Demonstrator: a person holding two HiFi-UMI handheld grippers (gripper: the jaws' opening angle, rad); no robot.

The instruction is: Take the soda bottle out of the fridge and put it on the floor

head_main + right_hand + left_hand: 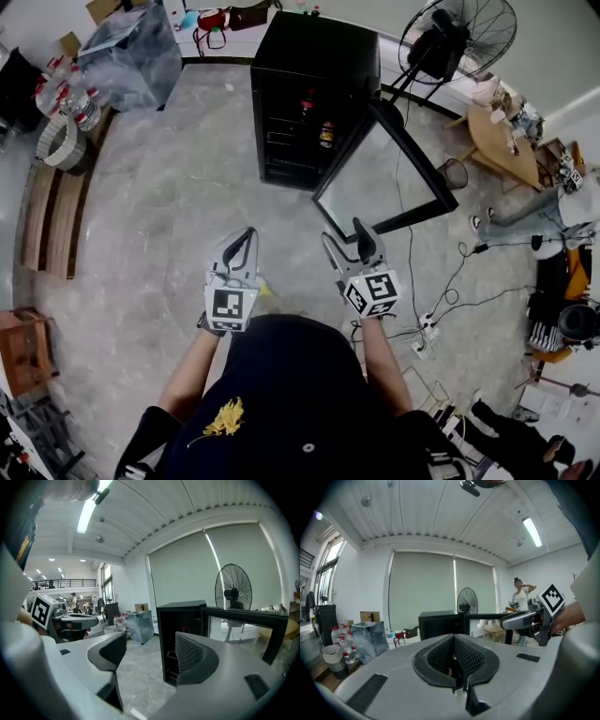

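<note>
**Two grippers held out short of the open fridge, soda bottle on its shelf**

Closest in the head view is the person, in a dark top with one yellow emblem on it, both forearms stretched forward. Each hand carries one gripper, and each gripper bears one marker cube.

The left gripper has its jaws brought together, the tips meeting, with nothing caught between the pads. The right gripper, just beside it, has its jaws spread wide apart and empty. Through its own view, the gap frames bare floor and the front of the fridge. Both grippers hang over the grey marbled floor, well apart from the fridge.

Along the left edge lies one wooden bench. Beyond it stands a cluster of water bottles, too bunched to count. A clear plastic bag sits to their right.

In the middle stands one black fridge. Its single glass door is swung fully open to the right. Two bottles show inside. The soda bottle, dark with red on it, stands upright on an upper shelf. A second bottle stands one shelf lower, slightly to the right.

Right of the fridge stands one pedestal fan. One small wire bin sits by the door's far corner, and one round wooden table is further right. One power strip lies among cables on the floor.
</note>
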